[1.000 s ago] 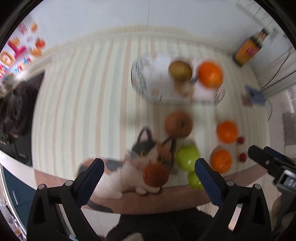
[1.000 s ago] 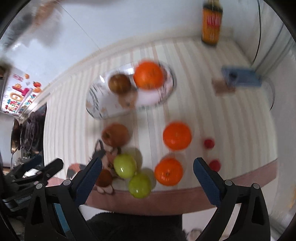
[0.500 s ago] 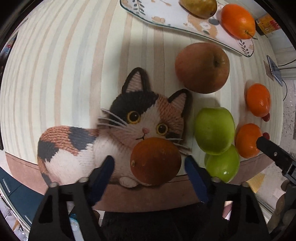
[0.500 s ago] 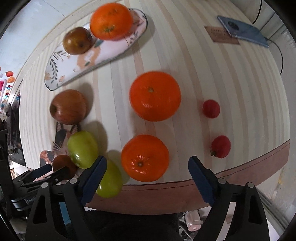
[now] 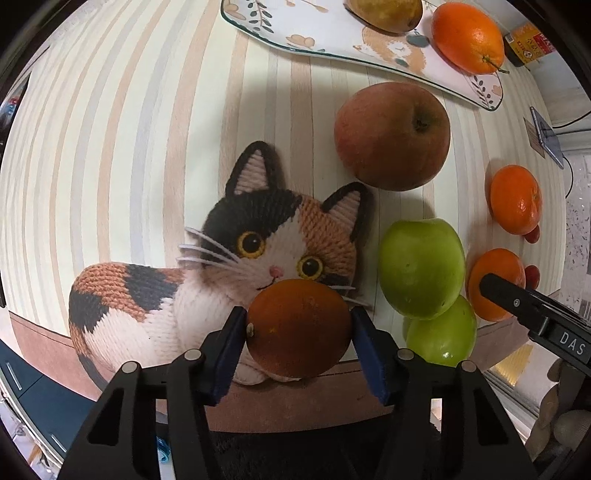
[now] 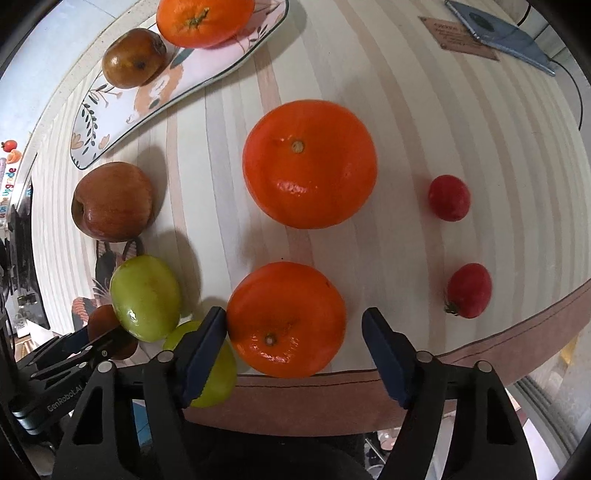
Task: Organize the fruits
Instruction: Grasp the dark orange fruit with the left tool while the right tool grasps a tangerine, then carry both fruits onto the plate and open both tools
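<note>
The left gripper is clamped on a brownish-orange round fruit, its blue pads pressed against both sides of it. The fruit sits at the near edge of the striped bench, over the chin of a knitted calico cat mat that lies flat there.

Taking the cat mat as the landmark: a reddish-brown apple sits just beyond its right ear, and two green apples are just to its right, the farther one touching the nearer one at the bench edge. Beyond the apple lies an oblong patterned plate holding a brown pear and an orange.

The right gripper is open around a mandarin well to the right of the mat, near the bench edge. Its left pad touches or nearly touches the fruit's side, while the right pad stands clear of it. A second, larger mandarin rests farther in on the bench, apart from the first. Two small red cherry tomatoes lie farther right still, separate from each other. At the far right corner of the bench are a phone and a small brown card.
</note>
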A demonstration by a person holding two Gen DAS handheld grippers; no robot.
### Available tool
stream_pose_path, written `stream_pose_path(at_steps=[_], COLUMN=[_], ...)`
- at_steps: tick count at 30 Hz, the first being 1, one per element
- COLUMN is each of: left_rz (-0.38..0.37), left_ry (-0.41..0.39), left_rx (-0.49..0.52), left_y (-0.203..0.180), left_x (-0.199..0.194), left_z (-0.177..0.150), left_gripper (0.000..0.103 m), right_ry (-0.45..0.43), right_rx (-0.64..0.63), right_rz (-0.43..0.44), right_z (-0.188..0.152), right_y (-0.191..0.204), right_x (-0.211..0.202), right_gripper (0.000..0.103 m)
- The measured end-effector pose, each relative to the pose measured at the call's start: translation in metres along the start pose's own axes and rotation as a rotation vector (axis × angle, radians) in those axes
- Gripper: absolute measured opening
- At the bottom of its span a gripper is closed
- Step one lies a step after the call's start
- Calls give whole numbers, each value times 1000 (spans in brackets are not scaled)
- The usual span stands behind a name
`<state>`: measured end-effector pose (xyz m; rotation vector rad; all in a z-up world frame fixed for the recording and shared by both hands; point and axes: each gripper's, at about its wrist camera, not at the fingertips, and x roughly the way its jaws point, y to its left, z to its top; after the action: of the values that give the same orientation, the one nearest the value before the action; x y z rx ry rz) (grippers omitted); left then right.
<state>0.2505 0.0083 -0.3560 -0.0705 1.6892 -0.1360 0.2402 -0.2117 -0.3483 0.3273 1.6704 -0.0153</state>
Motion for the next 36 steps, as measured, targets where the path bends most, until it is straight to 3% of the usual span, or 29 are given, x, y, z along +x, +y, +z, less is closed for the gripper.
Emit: stream_pose_path(at_steps=[1,9,18,23,28,36], left_rz=[1,-18,-98,-158,-129,-91], left_ry=[-1,-43,-128,-201,-241,-125], left_rx=[0,6,-12,-42,-73,-78], left_y=[0,-3,3,23,35,47], left_x=[1,-23,-77,-120,-144,-108], left_z=[-1,3,22,64,127,220], left_gripper=[54,54,54,54,54,54], right_ry=[1,-21,-117,-194,-225,-159], right_rx=[-7,-42,-45,-73,-92,-42], right_rz=[5,-11,93,172,245,335], right_z=[0,-2,11,43,77,138], right_y=[2,12,19,52,85,137], right_x=[0,-5,-62,-91,-89,-21], right_gripper=[67,66,66,66,66,66])
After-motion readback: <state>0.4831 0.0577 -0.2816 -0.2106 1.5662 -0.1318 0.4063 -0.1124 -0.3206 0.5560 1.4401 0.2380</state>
